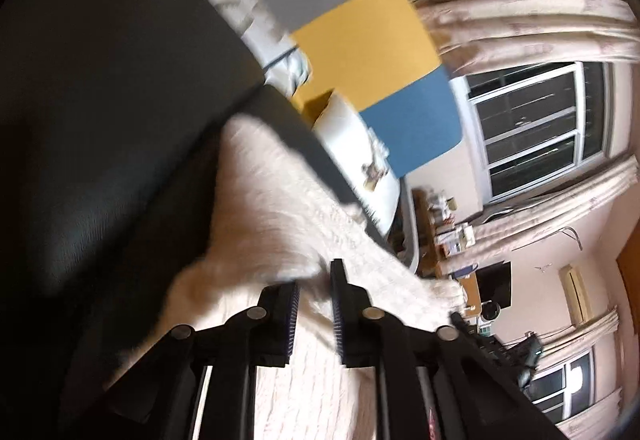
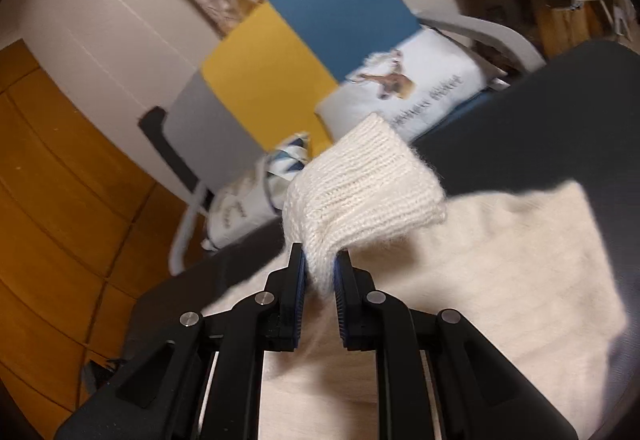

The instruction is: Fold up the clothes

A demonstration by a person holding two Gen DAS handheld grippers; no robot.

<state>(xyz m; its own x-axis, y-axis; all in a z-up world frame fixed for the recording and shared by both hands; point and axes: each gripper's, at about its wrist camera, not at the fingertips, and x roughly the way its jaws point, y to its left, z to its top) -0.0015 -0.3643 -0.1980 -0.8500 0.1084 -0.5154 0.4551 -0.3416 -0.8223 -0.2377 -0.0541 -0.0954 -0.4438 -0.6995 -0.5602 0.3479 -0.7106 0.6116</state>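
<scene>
Fingers of the right gripper (image 2: 320, 272) pinch the ribbed cuff (image 2: 360, 180) of a cream sweater (image 2: 500, 264), the knit bunched between the pads and the cuff raised off the body. On the left gripper (image 1: 314, 294) the fingers stand a little apart with knit between them; whether they bite it, blur hides. Most of the sweater lies flat on the dark table (image 2: 560, 100), reaching toward its far edge, beyond which a pillow (image 2: 420, 88) sits. Judging by the raised cuff, a sleeve fold is in hand. To do it well, keep the pinch firm, carry the cuff low across the body so the sleeve lays flat, and let go only once the knit rests unwrinkled.
</scene>
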